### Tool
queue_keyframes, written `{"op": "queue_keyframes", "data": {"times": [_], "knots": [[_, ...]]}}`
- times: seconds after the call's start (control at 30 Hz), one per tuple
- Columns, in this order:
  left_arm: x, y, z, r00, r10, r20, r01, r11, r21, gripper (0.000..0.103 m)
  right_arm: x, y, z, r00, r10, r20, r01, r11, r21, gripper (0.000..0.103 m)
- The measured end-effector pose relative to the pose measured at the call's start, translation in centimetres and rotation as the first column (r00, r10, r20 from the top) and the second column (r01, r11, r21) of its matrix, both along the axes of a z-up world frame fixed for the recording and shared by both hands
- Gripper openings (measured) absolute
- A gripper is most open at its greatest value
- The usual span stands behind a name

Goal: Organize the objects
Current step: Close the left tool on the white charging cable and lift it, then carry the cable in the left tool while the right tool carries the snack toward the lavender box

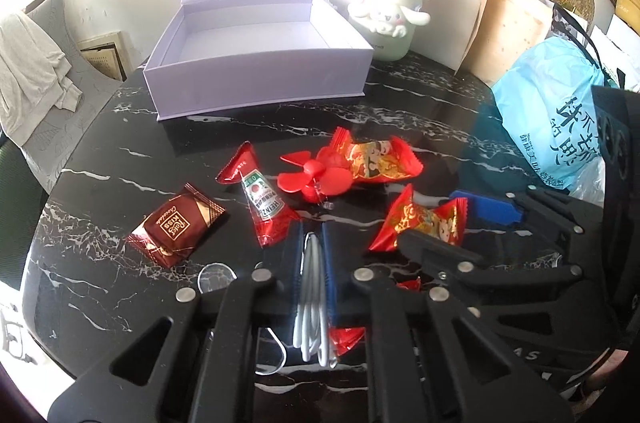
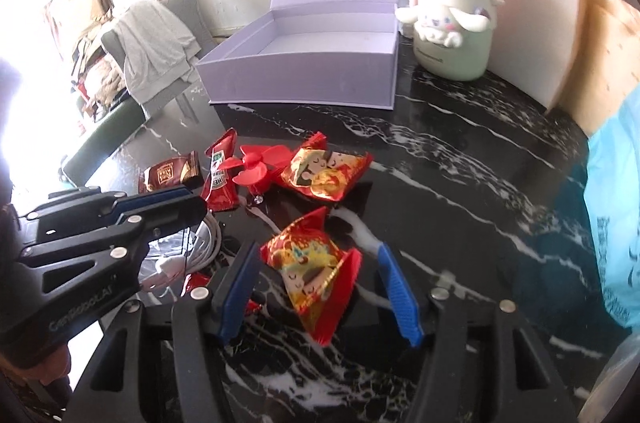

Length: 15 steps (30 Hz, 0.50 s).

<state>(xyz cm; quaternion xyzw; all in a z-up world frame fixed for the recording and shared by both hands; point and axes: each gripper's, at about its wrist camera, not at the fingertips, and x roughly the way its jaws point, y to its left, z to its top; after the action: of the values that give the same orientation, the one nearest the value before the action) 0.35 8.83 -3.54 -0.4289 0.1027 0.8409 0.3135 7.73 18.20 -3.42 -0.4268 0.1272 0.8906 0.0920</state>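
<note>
My left gripper (image 1: pixel 311 229) is shut on a coiled white cable (image 1: pixel 312 283), low over the black marble table (image 1: pixel 100 191). From the right wrist view that cable (image 2: pixel 204 243) hangs under the left gripper (image 2: pixel 192 211). My right gripper (image 2: pixel 316 247) is open, its blue pads (image 2: pixel 400 291) standing either side of a red candy packet (image 2: pixel 316 263). A second red candy packet (image 2: pixel 324 175), a red fan (image 2: pixel 256 167), a ketchup sachet (image 1: pixel 260 199) and a brown chocolate packet (image 1: pixel 176 223) lie ahead. Behind them the lavender box (image 1: pixel 260 83) stands open.
A white cartoon-dog appliance (image 1: pixel 396 3) stands to the right of the box. A blue plastic bag (image 1: pixel 552 115) fills the table's right side. A chair draped with grey cloth (image 1: pixel 32 71) stands off the left edge. A small red wrapper (image 1: pixel 346 339) lies under the left gripper.
</note>
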Motion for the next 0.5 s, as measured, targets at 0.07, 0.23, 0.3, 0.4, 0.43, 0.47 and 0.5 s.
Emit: {"op": "queue_keyframes", "data": {"times": [0.07, 0.23, 0.3, 0.4, 0.43, 0.47, 0.5], "knots": [[0.1, 0.1, 0.0, 1.000, -0.004, -0.002, 0.004, 1.000, -0.008, 0.010, -0.4, -0.2, -0.3, 1.000, 0.018, 0.007, -0.018, 1.000, 0.016, 0.062], [0.7, 0.2, -0.6, 1.000, -0.019, -0.005, 0.018, 0.999, -0.038, 0.010, -0.8, -0.5, -1.5, 0.998, 0.040, 0.038, -0.041, 0.999, 0.036, 0.059], [0.6, 0.2, -1.4, 1.000, -0.019, 0.019, 0.020, 0.999, -0.043, 0.010, -0.7, -0.8, -1.6, 0.998, 0.044, 0.033, -0.046, 0.997, 0.061, 0.046], [0.5, 0.1, -1.7, 1.000, -0.009, 0.015, 0.010, 0.999, -0.037, 0.010, -0.6, -0.9, -1.6, 0.998, 0.046, 0.033, -0.048, 0.996, 0.071, 0.039], [0.5, 0.0, -1.7, 1.000, -0.006, 0.015, 0.006, 0.999, -0.033, 0.010, -0.5, -0.9, -1.6, 0.998, 0.047, 0.029, -0.049, 0.997, 0.065, 0.039], [0.5, -0.1, -1.7, 1.000, -0.001, 0.018, 0.001, 1.000, -0.027, 0.010, -0.4, -0.8, -1.6, 0.999, 0.046, 0.026, -0.047, 0.997, 0.060, 0.038], [0.5, -0.1, -1.7, 1.000, 0.000, 0.020, 0.000, 1.000, -0.023, 0.010, -0.3, -0.7, -1.6, 0.999, 0.044, 0.024, -0.046, 0.997, 0.057, 0.038]]}}
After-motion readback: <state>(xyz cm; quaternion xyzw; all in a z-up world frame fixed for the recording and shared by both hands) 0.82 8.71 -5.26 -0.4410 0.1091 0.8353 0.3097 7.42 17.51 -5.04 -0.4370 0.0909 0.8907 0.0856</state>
